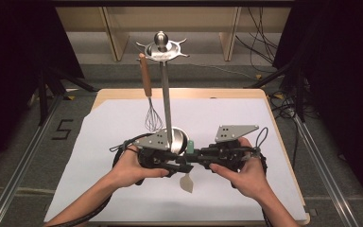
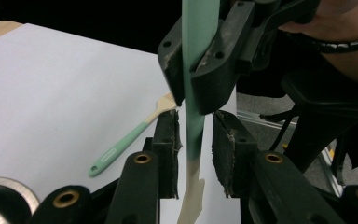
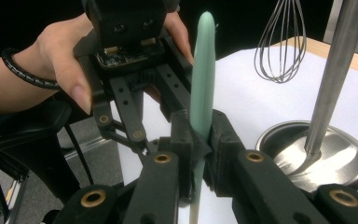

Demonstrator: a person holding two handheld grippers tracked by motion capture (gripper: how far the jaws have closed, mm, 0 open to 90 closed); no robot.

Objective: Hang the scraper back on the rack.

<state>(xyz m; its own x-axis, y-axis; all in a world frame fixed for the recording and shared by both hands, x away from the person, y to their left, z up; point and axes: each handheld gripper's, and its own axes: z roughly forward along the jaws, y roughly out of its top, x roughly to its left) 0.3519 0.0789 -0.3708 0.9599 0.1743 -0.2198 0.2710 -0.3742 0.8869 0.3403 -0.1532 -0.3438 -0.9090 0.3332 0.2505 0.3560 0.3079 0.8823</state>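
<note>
Two hand-held grippers meet at the table's near middle in the high view: the left gripper (image 1: 182, 166) and right gripper (image 1: 199, 156) face each other around a green-handled spatula (image 1: 187, 176), just before the steel rack (image 1: 164, 75) where a whisk (image 1: 150, 99) hangs. In the left gripper view, its jaws stand apart either side of the spatula (image 2: 195, 140), not pressing it. In the right gripper view, its jaws are clamped on the upright spatula handle (image 3: 203, 88).

Both hands hold the grippers tip to tip, right gripper (image 3: 196, 144) clamped shut, left gripper (image 2: 196, 140) parted (slightly).
</note>
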